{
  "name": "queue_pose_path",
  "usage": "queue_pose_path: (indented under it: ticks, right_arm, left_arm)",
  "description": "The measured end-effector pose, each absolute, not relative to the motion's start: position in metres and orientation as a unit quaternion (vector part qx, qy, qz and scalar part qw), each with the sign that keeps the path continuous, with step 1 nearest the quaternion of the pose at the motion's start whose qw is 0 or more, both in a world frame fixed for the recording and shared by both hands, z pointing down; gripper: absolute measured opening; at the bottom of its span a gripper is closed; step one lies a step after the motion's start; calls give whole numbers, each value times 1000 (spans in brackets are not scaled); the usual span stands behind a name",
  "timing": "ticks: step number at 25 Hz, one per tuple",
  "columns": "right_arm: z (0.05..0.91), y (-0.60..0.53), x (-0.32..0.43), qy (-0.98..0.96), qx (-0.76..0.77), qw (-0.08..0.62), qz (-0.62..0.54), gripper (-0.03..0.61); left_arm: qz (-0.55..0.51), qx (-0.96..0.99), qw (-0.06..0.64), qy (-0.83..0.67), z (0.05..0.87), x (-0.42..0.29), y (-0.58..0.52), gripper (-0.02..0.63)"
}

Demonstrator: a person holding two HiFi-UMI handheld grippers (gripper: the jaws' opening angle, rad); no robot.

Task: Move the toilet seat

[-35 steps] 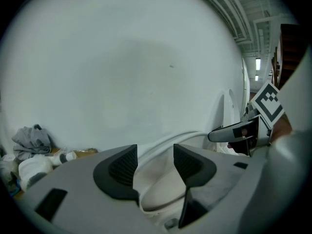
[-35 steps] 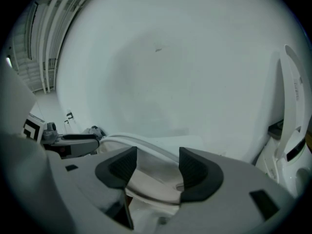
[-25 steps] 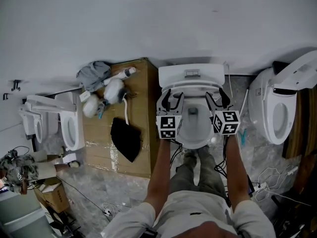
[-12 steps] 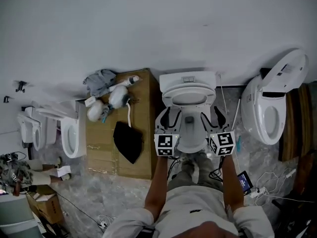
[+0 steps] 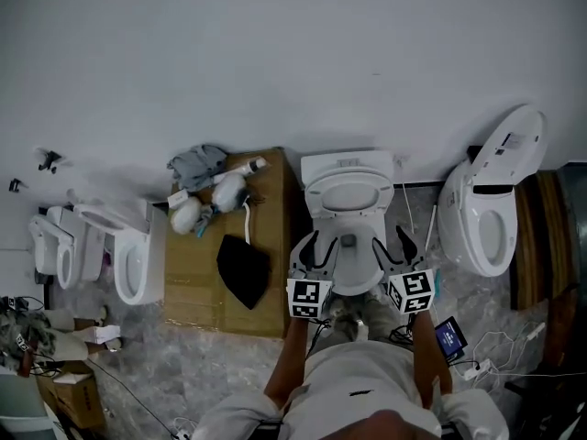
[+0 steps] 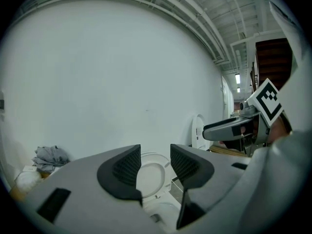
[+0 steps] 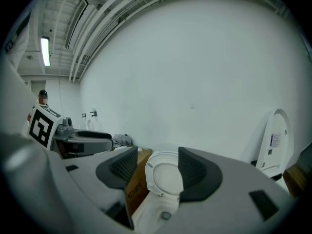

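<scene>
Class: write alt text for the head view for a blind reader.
A person stands over a white toilet, seat raised, with an empty left gripper and right gripper flanking the bowl. The left jaws have just been closing on nothing.

Toilet seat [image 5: 316,198] glossy smooth plastic; box [image 5: 197,273] matt cardboard.

HIDDEN: your torso [image 5: 358,388] covers the floor before the toilet bowl [image 5: 353,266] | CUT OFF: grey object [image 5: 20,412] at the lower-left corner, unidentifiable | TOO SMALL: bundle [image 5: 209,200] on the brown box [image 5: 194,287]; floor screen [image 5: 449,337] unreadable.
</scene>
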State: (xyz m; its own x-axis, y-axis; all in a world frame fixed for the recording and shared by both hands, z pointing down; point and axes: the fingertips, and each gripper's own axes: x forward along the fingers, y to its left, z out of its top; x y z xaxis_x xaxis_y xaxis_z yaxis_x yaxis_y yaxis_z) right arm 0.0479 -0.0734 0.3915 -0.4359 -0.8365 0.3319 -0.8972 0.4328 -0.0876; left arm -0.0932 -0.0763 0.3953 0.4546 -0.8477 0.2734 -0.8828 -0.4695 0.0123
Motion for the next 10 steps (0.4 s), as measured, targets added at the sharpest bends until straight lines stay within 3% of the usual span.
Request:
queue_pose_path:
  ticks: [10]
  right_arm:
    - [378,-45,37,-839,515,126,125,275]
  left_arm:
    - [110,858,69,-497,377,-98,-52,202]
